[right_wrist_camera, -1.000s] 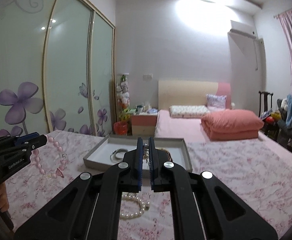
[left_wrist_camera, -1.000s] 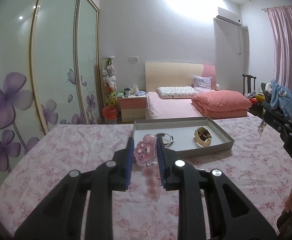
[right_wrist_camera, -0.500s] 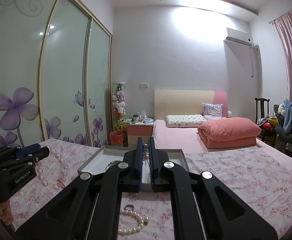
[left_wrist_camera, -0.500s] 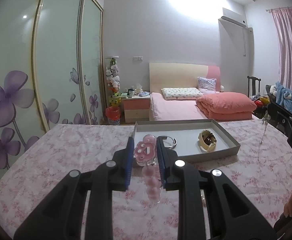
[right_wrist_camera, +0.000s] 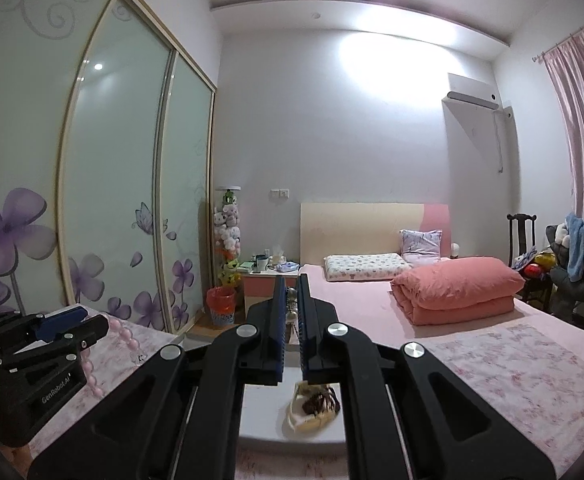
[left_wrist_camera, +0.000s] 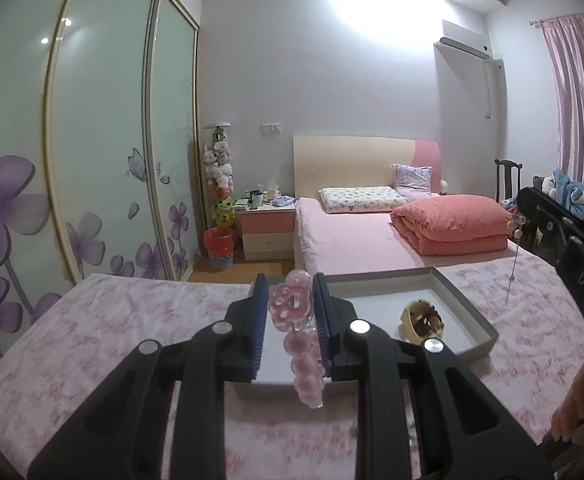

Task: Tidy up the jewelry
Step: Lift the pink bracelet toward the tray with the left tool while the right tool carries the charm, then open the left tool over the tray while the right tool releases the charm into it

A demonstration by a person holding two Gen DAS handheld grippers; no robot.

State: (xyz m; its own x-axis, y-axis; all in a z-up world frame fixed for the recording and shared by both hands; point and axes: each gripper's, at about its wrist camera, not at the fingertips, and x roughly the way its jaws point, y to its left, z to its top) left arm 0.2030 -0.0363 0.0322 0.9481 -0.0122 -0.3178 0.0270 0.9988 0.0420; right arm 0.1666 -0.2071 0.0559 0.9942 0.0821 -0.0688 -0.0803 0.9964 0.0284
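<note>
Pink floral cloth (left_wrist_camera: 104,320) covered the table, and over its left half the left gripper (left_wrist_camera: 290,312) hung with its blue pads pinching a pink bead bracelet (left_wrist_camera: 297,334); the bracelet's flower charm sat upright between the pads and a string of round beads dangled below them toward the cloth. From the right wrist view the same gripper (right_wrist_camera: 92,330) showed at the left edge, the pink beads (right_wrist_camera: 126,338) trailing from its tip. Just beyond and to the right lay a shallow grey tray (left_wrist_camera: 467,304) near the far edge of the table, and a gold hair claw (left_wrist_camera: 421,320) rested inside it toward its right wall. In the right wrist view that claw (right_wrist_camera: 313,408) lay on the tray floor directly under the right gripper (right_wrist_camera: 290,320), whose pads stood pressed almost together on a small beaded earring (right_wrist_camera: 291,304), only partly visible in the narrow gap. In the left wrist view, at the right edge, the right gripper's black body (left_wrist_camera: 571,248) hung above the table's right side, with the earring (left_wrist_camera: 516,228) and its thin chain dangling from its tip.
</note>
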